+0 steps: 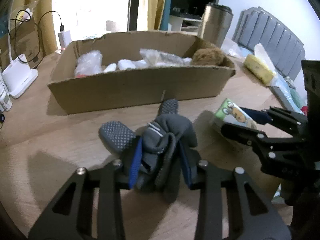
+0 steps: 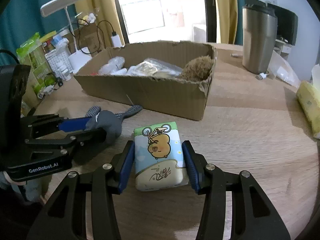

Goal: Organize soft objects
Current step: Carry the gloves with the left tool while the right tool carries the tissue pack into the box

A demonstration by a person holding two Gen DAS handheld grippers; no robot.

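Observation:
My left gripper (image 1: pixel 160 150) is shut on a grey dotted glove (image 1: pixel 160 136), bunched between its blue pads, just above the wooden table. It also shows in the right wrist view (image 2: pixel 106 123). My right gripper (image 2: pixel 158 152) is shut on a tissue pack (image 2: pixel 160 156) printed with a cartoon capybara; the pack also shows in the left wrist view (image 1: pixel 234 114). A cardboard box (image 1: pixel 140 88) stands behind both, holding plastic-wrapped items (image 1: pixel 88 64) and a brown furry toy (image 1: pixel 208 57).
A steel tumbler (image 2: pixel 258 40) stands right of the box. A yellow sponge pack (image 1: pixel 258 69) and a yellow pack (image 2: pixel 308 106) lie at the right. A white lamp base (image 1: pixel 18 78), cables and bottles crowd the left edge.

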